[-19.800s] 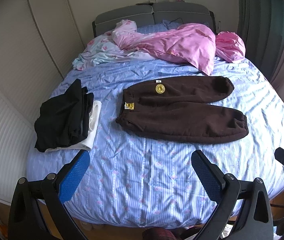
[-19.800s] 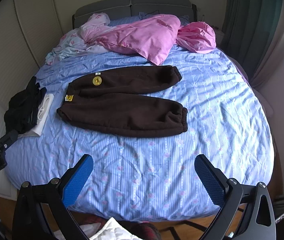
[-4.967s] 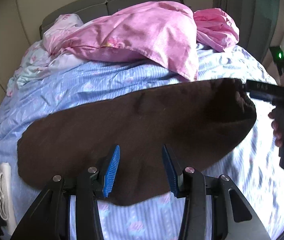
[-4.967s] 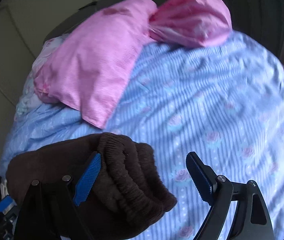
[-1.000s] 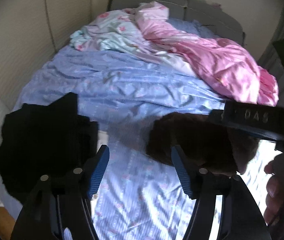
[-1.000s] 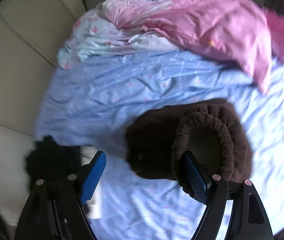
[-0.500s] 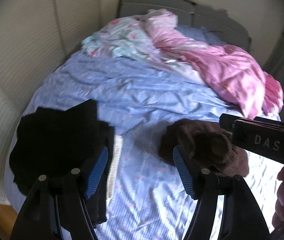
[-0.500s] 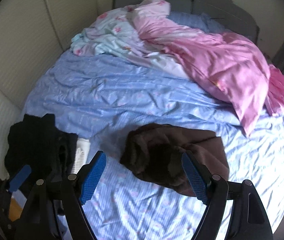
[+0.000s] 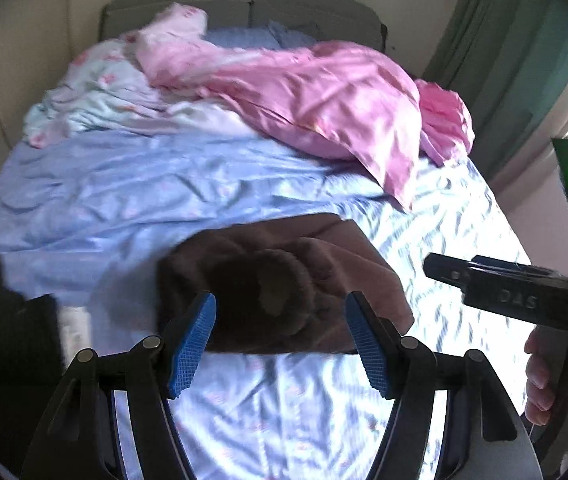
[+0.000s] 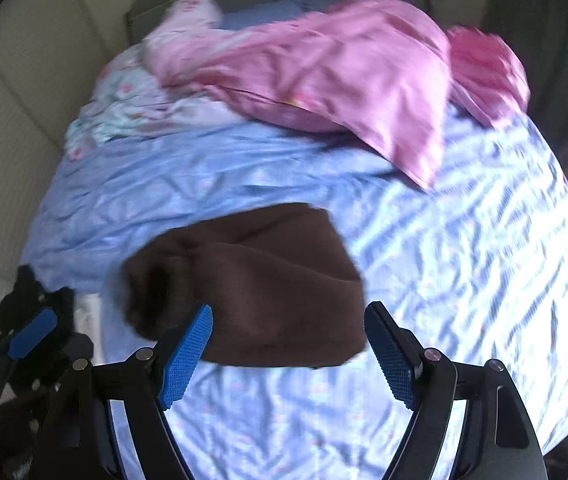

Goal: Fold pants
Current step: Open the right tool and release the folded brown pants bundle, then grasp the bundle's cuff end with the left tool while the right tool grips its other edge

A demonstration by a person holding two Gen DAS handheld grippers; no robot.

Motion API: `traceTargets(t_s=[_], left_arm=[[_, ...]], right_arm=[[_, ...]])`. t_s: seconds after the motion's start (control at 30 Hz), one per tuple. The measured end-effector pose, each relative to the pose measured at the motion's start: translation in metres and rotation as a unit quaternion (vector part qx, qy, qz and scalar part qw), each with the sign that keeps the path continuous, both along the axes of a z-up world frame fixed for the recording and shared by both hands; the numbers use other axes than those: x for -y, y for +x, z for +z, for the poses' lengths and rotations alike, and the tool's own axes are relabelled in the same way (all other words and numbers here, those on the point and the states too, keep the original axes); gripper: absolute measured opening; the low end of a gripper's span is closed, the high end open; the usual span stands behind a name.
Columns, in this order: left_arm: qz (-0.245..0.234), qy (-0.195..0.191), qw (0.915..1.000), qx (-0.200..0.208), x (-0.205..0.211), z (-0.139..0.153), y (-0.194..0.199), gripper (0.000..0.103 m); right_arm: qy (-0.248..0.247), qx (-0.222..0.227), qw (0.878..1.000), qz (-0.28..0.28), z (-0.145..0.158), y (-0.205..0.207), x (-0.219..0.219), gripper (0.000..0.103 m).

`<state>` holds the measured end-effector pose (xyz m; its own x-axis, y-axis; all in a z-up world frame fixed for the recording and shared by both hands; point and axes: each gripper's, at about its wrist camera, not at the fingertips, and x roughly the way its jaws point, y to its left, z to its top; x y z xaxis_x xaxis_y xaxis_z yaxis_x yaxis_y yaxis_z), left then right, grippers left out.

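Blue striped bedsheet (image 9: 132, 184) spread wide. Pink duvet (image 9: 315, 96) crumpled near grey headboard (image 9: 244, 4). Black clothes pile (image 9: 4, 332) at left edge, touching white folded item (image 9: 74, 330). Green curtain (image 9: 523, 40) at right.

both views overlook bed (image 9: 124, 184) lengthwise

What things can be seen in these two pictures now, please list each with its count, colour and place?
pants: one, dark brown, folded into a bundle, middle of the bed.
bedsheet: one, light blue with stripes, covers the bed.
quilt: one, pink, crumpled at the bed's head end.
floral bedding: one, pale, beside the quilt.
black clothes: one pile, bed's left edge.
headboard: one, grey, far end.
curtain: one, green, far right.
left gripper: black, blue pads, open, empty.
right gripper: the same, open, empty.
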<state>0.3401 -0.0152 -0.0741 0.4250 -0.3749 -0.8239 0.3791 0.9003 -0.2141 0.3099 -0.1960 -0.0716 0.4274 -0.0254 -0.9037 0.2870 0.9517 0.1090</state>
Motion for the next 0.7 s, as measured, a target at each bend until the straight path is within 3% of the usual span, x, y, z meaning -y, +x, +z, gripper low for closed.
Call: traceTargets(t_s=[0.17, 0.3, 0.4, 0.57, 0.63, 0.67, 0.7], left_arm=[[0.021, -0.006, 0.9990, -0.039, 0.024, -0.031, 0.030, 0.065], [0.050, -0.037, 0.9947, -0.082, 0.024, -0.050, 0.043, 0.066], [0.073, 0.019, 0.9931, -0.090, 0.029, -0.065, 0.046, 0.066], [0.082, 0.039, 0.9871, -0.132, 0.025, -0.096, 0.045, 0.068], [0.092, 0.021, 0.9829, -0.158, 0.020, -0.110, 0.047, 0.069], [0.095, 0.007, 0.9809, -0.170, 0.018, -0.114, 0.048, 0.061], [0.100, -0.011, 0.9788, -0.179, 0.015, -0.118, 0.048, 0.047]], right_arm=[[0.012, -0.012, 0.999, -0.029, -0.030, -0.002, 0.048, 0.080], [0.024, -0.023, 0.999, -0.043, -0.055, 0.006, 0.071, 0.080], [0.030, -0.033, 0.998, -0.041, -0.069, 0.011, 0.080, 0.080], [0.027, -0.040, 0.999, -0.022, -0.084, 0.017, 0.080, 0.080], [0.027, -0.045, 0.999, -0.015, -0.089, 0.018, 0.080, 0.080], [0.027, -0.049, 0.998, -0.012, -0.093, 0.017, 0.079, 0.080], [0.027, -0.053, 0.998, -0.012, -0.095, 0.016, 0.079, 0.080]])
